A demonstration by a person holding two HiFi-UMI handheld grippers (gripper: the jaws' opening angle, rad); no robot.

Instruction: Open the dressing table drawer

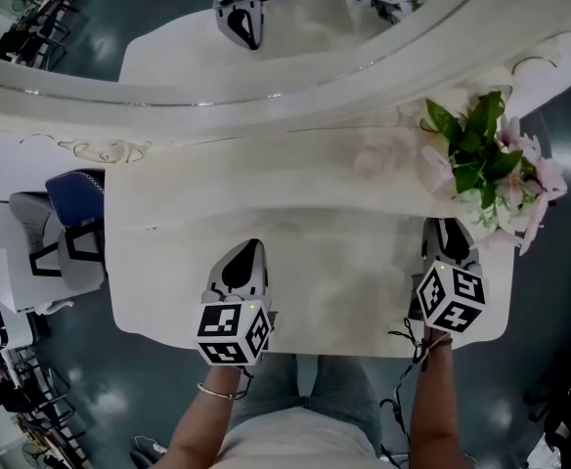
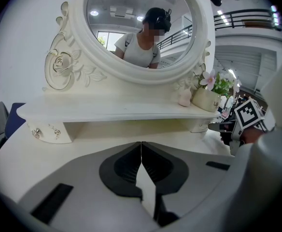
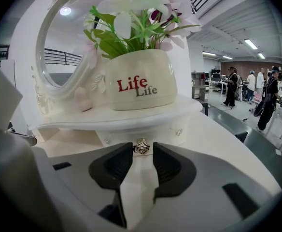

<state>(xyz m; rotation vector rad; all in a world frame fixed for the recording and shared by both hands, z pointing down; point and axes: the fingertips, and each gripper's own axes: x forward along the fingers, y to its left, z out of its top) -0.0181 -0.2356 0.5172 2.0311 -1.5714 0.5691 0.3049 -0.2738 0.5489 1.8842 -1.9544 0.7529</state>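
Observation:
The white dressing table (image 1: 334, 291) has a raised shelf (image 1: 266, 179) with a small drawer under each end. My right gripper (image 1: 449, 231) is at the right drawer (image 3: 155, 132), under the flower pot. In the right gripper view its jaws (image 3: 142, 150) stand slightly apart, one on each side of the silver drawer knob (image 3: 141, 147), and a thin gap shows on both sides. The drawer front sits flush. My left gripper (image 1: 249, 254) is shut and empty above the tabletop, facing the mirror (image 2: 141, 28). The left drawer (image 2: 49, 132) and its knobs are off to its left.
A cream pot marked "Life" (image 3: 141, 81) with pink flowers (image 1: 486, 159) stands on the shelf right above the right drawer. A small pale heart ornament (image 1: 369, 159) sits beside it. A blue chair (image 1: 75, 193) is left of the table. Several people (image 3: 237, 86) stand far off.

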